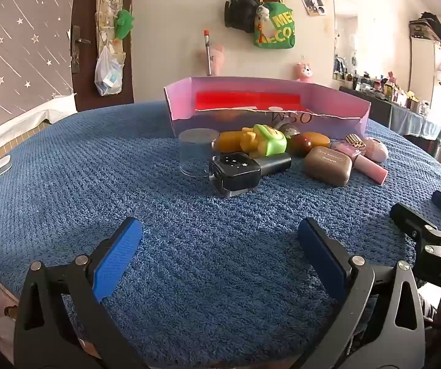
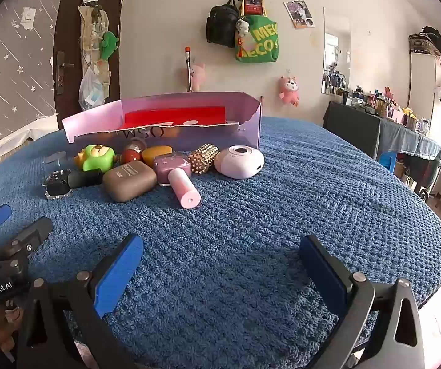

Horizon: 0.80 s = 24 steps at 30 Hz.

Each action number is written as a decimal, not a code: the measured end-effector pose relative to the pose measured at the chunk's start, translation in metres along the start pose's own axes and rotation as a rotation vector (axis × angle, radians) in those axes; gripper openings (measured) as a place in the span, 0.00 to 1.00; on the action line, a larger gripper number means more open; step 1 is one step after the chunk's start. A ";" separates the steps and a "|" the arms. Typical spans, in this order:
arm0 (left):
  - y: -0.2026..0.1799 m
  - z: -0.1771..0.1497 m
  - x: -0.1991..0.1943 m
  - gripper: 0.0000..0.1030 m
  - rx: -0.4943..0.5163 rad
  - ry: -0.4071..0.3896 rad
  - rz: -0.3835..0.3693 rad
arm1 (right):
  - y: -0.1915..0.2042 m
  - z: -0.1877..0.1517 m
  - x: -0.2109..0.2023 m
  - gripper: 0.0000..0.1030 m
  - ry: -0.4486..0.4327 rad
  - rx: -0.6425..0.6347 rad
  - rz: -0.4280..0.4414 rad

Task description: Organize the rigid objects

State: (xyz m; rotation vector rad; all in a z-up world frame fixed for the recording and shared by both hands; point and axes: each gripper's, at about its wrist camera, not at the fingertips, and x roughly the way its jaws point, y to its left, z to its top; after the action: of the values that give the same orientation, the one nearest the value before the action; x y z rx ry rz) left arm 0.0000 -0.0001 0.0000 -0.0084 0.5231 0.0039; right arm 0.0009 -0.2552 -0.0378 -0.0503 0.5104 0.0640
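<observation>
On blue mat | both hand-held grippers spread, empty | clear cup plain in left view only

So the low pink cardboard box sits at the back of the blue knitted tablecloth, with everything else bunched right in front of it. Left to right: clear plastic cup, black square bottle on its side, green and yellow toy figure behind it, brown rounded case, pink bottle lying down, gold studded cylinder, round pale pink compact.
</observation>
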 end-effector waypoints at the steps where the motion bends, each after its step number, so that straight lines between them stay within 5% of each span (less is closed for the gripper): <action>1: 0.000 0.000 0.000 1.00 -0.001 -0.002 -0.001 | 0.000 0.000 0.000 1.00 0.003 -0.001 0.000; 24: 0.000 0.000 0.000 1.00 -0.003 -0.002 -0.002 | 0.000 0.000 0.001 1.00 0.008 0.001 0.001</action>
State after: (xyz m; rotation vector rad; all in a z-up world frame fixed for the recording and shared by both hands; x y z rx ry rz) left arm -0.0001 -0.0001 0.0000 -0.0117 0.5213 0.0028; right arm 0.0019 -0.2549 -0.0385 -0.0495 0.5184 0.0644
